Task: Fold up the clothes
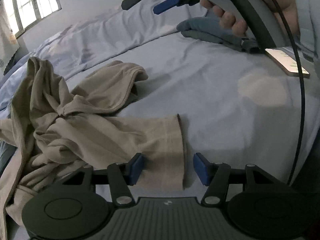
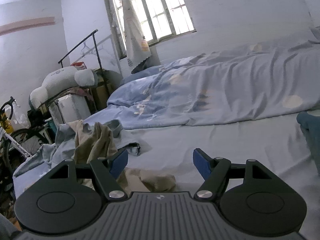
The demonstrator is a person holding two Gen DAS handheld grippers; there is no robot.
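Left wrist view: beige garment (image 1: pixel 84 120) lies crumpled on the pale blue bed sheet (image 1: pixel 220 104), bunched and twisted at the left, with one sleeve or leg laid flat toward the right, ending in a straight hemmed cuff (image 1: pixel 180 150). Left gripper (image 1: pixel 168 169) stands spread, its blue pads (image 1: pixel 136 169) either side of that cuff end; the left pad overlaps the cloth, the right pad is over bare sheet just beside the hem, and nothing is pinched. At upper right a hand (image 1: pixel 230 18) holds the right gripper (image 1: pixel 150 1), jaws apart and empty, above a folded blue-grey garment (image 1: pixel 208 32). A phone (image 1: pixel 286 63) lies on the sheet near that hand

Right wrist view: right gripper (image 2: pixel 160 163) spread, nothing between the pads, pointing across the bed toward the rumpled duvet (image 2: pixel 210 92). Part of the beige garment (image 2: pixel 156 180) shows just below the fingers, and more beige cloth (image 2: pixel 96 140) rises in a heap at the left beside other light blue clothing (image 2: pixel 60 140)

Handling judgement: cloth appears thin, light and limp; it will drape, stretch and slip, not hold shape. No fragility. Best hold is the hemmed cuff, where doubled fabric gives the pads purchase; a second hold at the far hem or shoulder is advisable to pull the twist out before folding. Risk: pinching the sheet together with the cloth
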